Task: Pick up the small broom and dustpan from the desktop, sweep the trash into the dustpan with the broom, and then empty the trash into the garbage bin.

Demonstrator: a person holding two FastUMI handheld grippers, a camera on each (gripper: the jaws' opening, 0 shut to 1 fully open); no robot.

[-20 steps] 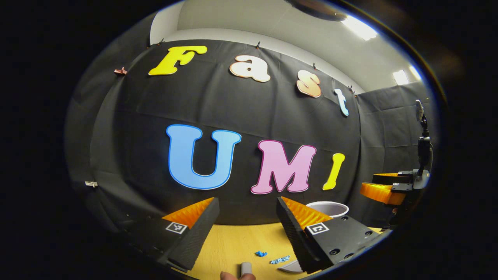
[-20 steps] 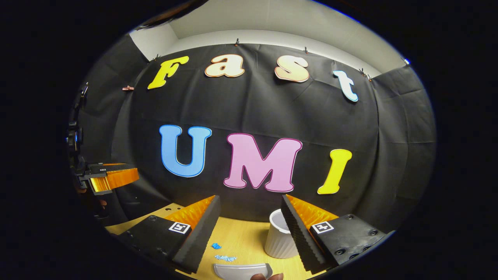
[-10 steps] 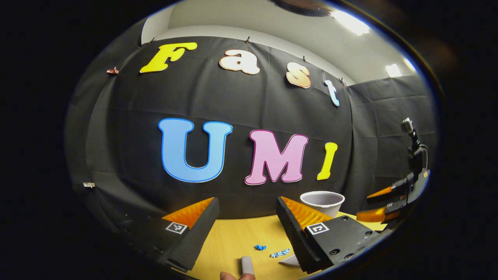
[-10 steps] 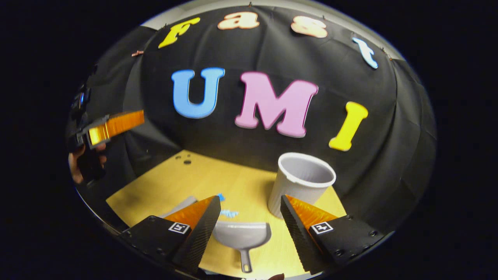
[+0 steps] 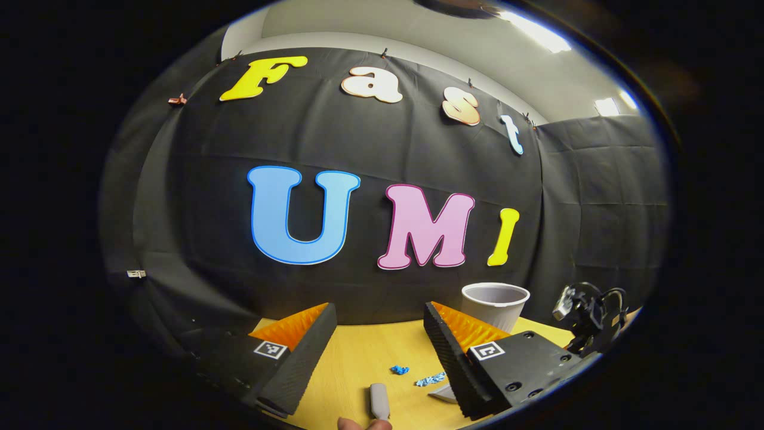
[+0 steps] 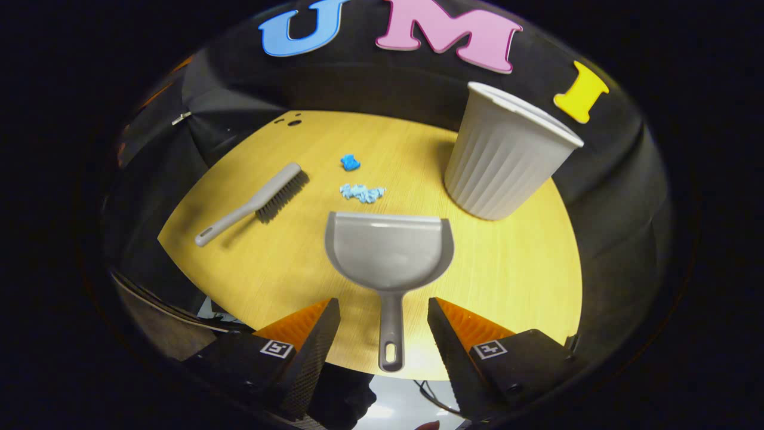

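Note:
In the right gripper view a grey dustpan (image 6: 388,251) lies flat on the wooden table (image 6: 513,269), its handle pointing toward me. My right gripper (image 6: 382,334) hovers open over that handle, one finger on each side of it in the image. The small grey broom (image 6: 256,203) lies to the left. Two blue scraps of trash (image 6: 362,192) rest just beyond the dustpan's mouth. My left gripper (image 5: 379,346) is open and empty above the table, with the broom's end (image 5: 378,401), the trash (image 5: 431,380) and a corner of the dustpan (image 5: 444,393) below it.
A white ribbed garbage bin (image 6: 507,161) stands upright at the back right of the table, also seen as the bin (image 5: 495,301) in the left gripper view. The table's near edge (image 6: 358,364) sits right under my right gripper. The black cloth wall closes the back.
My right gripper has tipped down from facing the wall to looking at the table and dustpan. It has sunk lower in the left gripper view. The left gripper has barely moved.

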